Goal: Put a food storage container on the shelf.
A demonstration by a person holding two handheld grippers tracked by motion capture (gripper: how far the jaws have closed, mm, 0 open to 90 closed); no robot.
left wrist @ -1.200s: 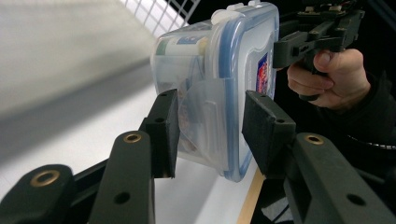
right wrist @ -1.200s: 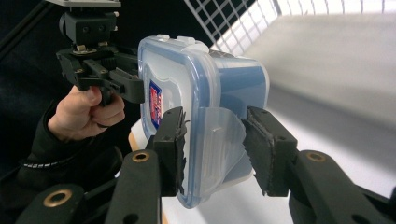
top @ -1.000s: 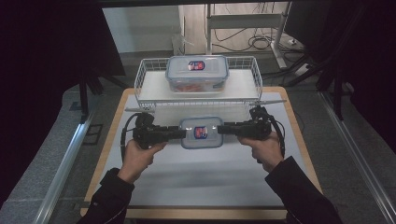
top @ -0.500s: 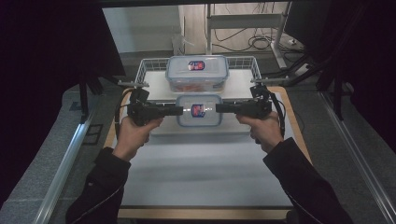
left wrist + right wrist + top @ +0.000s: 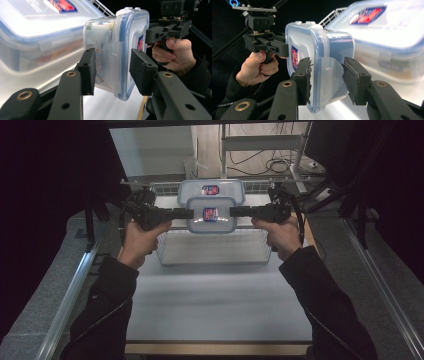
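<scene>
My left hand-held gripper (image 5: 186, 213) and right hand-held gripper (image 5: 236, 211) are each clamped on one end of the small lidded container (image 5: 211, 214). It hangs at upper centre of the frame, above the wire basket (image 5: 210, 254), in front of the larger container (image 5: 211, 189).
</scene>
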